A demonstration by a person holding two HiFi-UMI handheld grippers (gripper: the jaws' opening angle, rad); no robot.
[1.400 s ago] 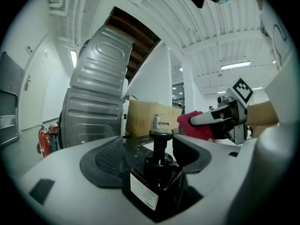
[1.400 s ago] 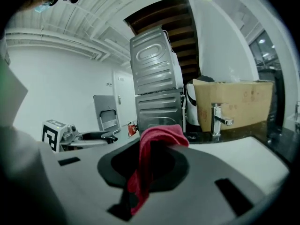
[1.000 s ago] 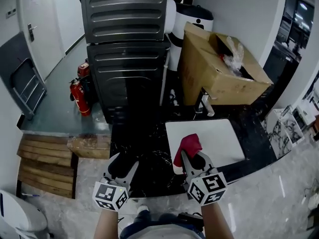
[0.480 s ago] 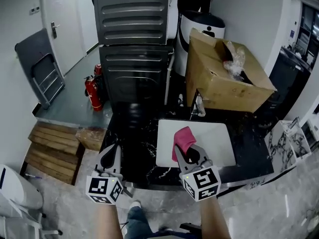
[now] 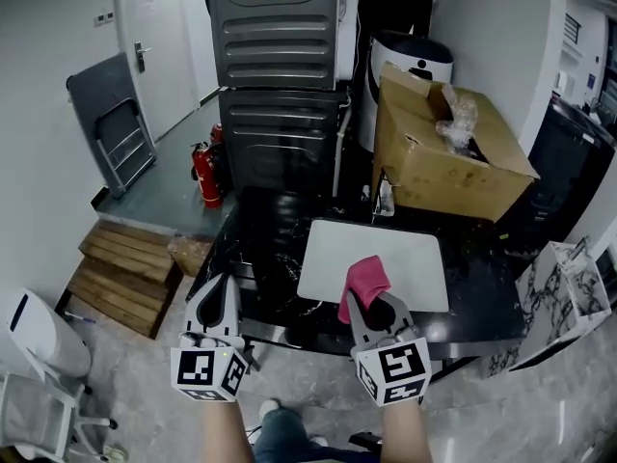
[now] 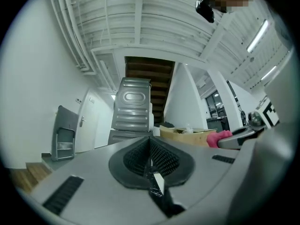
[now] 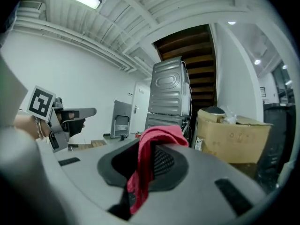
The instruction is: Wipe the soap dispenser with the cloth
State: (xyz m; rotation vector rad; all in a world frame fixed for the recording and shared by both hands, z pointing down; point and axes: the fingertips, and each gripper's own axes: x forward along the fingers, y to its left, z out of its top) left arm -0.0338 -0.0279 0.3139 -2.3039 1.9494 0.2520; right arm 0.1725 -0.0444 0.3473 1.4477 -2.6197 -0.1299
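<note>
Starting at the left: left gripper (image 5: pixel 220 292) clenched tight, pads flat together, nothing caught between them, tips over the near edge of the black counter (image 5: pixel 260 249). Just to its right and level with it, right gripper (image 5: pixel 372 307) clamped on the pink cloth (image 5: pixel 364 280), a tuft bunched up past the tips and a tail trailing down between the jaws. Looks soft, light and limp, so likely to fold and smear rather than scrub unless pressed flat; pinched mid-fold, good enough for wiping. Straight ahead of those tips, a white slab (image 5: pixel 405 258) set on the counter. Beyond its far edge, ahead and a touch right of the cloth, probably the soap dispenser (image 5: pixel 384 199), a small pale upright shape hard against the cardboard box (image 5: pixel 443 162), though too small to call for certain. Well apart from both tools, wiping not yet begun. Judging by such bottles: light, slick, easy to topple, so best steadied low on the body with the free left tool, never by the pump.
</note>
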